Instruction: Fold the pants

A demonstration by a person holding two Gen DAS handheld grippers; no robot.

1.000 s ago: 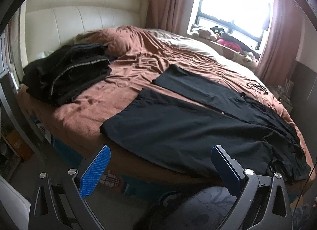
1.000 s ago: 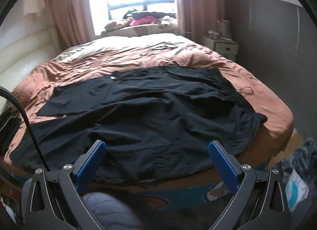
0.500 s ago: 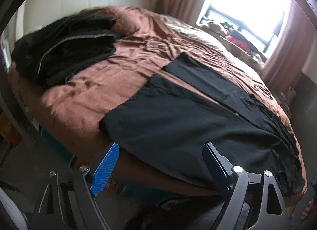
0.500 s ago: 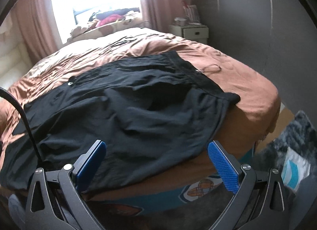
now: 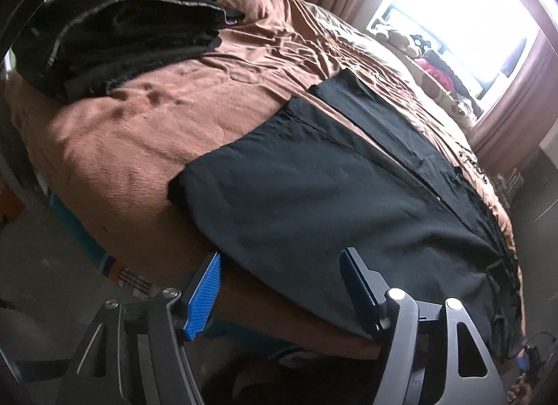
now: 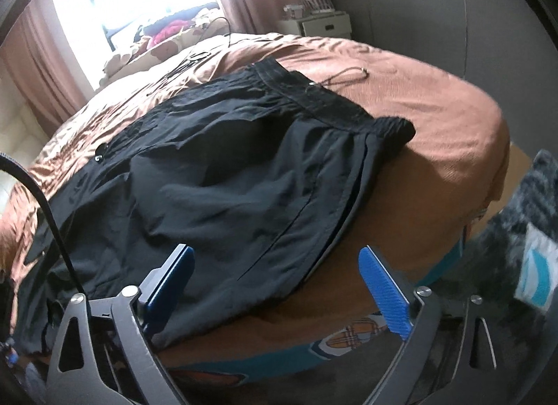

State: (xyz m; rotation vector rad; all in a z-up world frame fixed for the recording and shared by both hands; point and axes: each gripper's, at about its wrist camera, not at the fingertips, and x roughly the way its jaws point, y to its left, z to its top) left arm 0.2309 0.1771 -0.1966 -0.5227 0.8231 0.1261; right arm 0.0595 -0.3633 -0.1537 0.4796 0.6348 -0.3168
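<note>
Blue-padded fingers frame both views nearest the lens: the left gripper stands wide open just short of the near leg's lower edge, and the right gripper is likewise spread wide, empty, at the hip side near the waistband. Between and beyond them lie the black pants, spread flat across the brown bedspread with the legs parted in a V and the near side draping a little over the mattress edge. The cloth looks thin, light and limp (probably a slick woven nylon), so it should lift easily but sag and slide rather than hold a crease. Sensible holds, I judge, are the hem corner of the near leg for the left and the elastic waistband corner for the right, where the fabric is thicker. A drawstring trails loose from the waistband. Farther back, a stack of dark folded garments sits near the headboard, with the window beyond.
</note>
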